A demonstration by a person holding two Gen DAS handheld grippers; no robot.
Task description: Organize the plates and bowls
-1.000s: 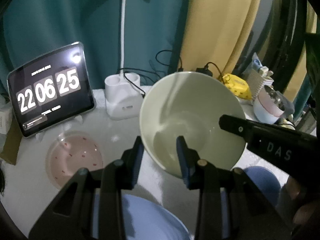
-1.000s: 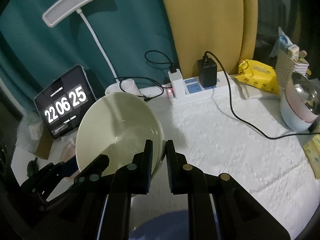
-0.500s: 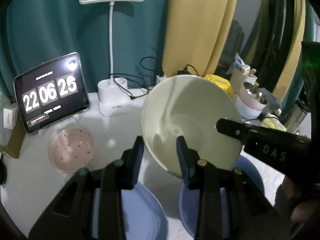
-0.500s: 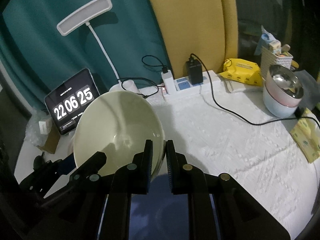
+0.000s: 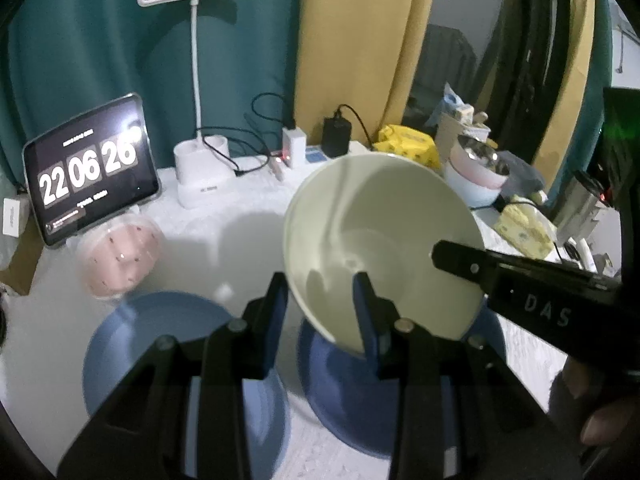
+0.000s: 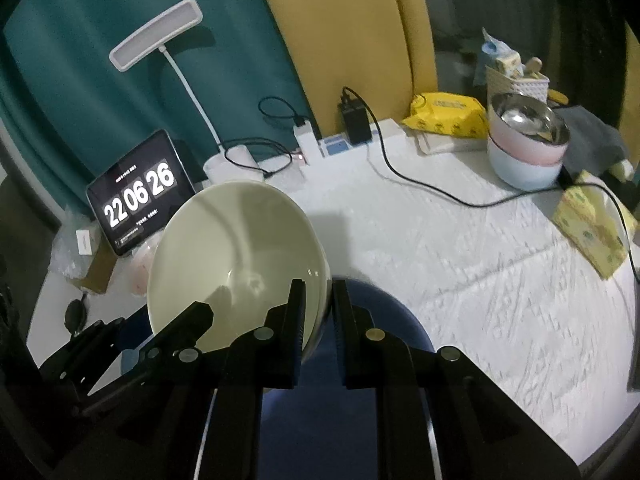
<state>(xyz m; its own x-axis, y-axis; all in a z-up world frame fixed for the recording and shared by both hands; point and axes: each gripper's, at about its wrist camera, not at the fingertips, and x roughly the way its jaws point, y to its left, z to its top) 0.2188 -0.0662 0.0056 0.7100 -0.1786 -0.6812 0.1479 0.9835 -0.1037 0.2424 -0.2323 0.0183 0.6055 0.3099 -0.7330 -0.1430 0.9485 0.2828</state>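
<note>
A pale green bowl (image 5: 380, 240) hangs tilted above the table, also in the right wrist view (image 6: 236, 256). My right gripper (image 6: 318, 312) is shut on its right rim. My left gripper (image 5: 320, 300) straddles the bowl's near-left rim with its jaws set wide; whether they grip it I cannot tell. Below lie a dark blue plate (image 5: 360, 396), also in the right wrist view (image 6: 384, 312), and a light blue plate (image 5: 160, 332). A pink speckled bowl (image 5: 120, 256) sits further left.
A tablet clock (image 5: 88, 172), a white desk lamp (image 5: 200, 176), a power strip with chargers (image 6: 332, 140) and a black cable (image 6: 440, 192) line the back. Stacked bowls (image 6: 528, 144), a yellow packet (image 6: 448, 114) and a yellow box (image 6: 592, 232) stand right.
Both grippers have lifted the pale green bowl higher and drawn back; more of the table and both blue plates now show beneath it.
</note>
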